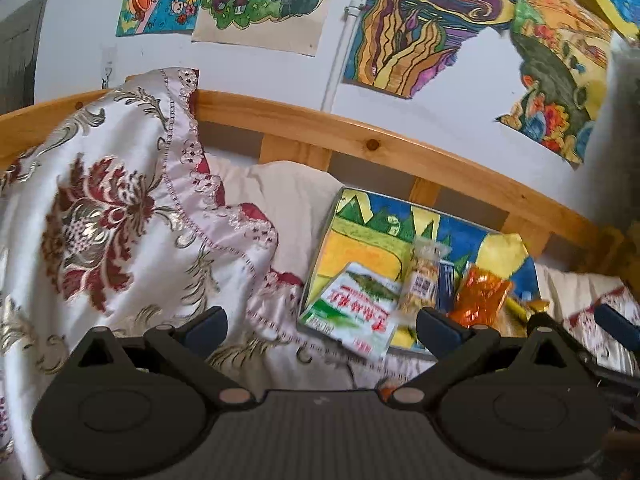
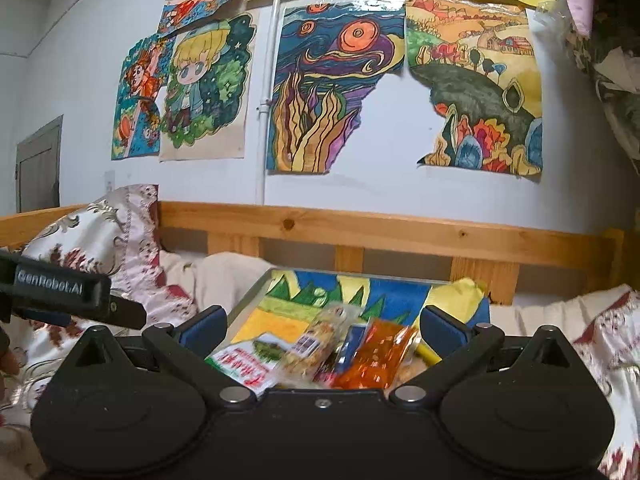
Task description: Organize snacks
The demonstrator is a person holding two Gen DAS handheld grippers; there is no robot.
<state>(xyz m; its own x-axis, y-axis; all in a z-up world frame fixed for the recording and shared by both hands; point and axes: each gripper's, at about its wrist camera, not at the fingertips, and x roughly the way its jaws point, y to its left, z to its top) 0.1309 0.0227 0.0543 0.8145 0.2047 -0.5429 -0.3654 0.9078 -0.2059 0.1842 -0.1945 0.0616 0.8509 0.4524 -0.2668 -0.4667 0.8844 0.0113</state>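
Note:
Several snack packets lie in a heap on a colourfully painted board [image 1: 360, 240] [image 2: 392, 292] on the bed. They include a white, green and red packet [image 1: 352, 312] [image 2: 244, 368], a clear bag of pale pieces [image 1: 422, 280] [image 2: 316, 344] and an orange foil packet [image 1: 482, 296] [image 2: 376, 360]. My left gripper [image 1: 320, 330] hangs open to the left of the heap, over the quilt, with nothing in it. My right gripper [image 2: 322, 326] is open too, just in front of the heap and touching no packet. One of its fingers [image 1: 616, 322] shows at the right edge of the left wrist view.
A shiny floral quilt [image 1: 100, 220] [image 2: 100, 232] is bunched up left of the board. A cream blanket [image 1: 288, 192] lies behind it. A wooden bed rail [image 1: 360, 132] [image 2: 400, 232] runs along the wall, which is hung with drawings. The left tool's black body [image 2: 60, 294] juts in from the left.

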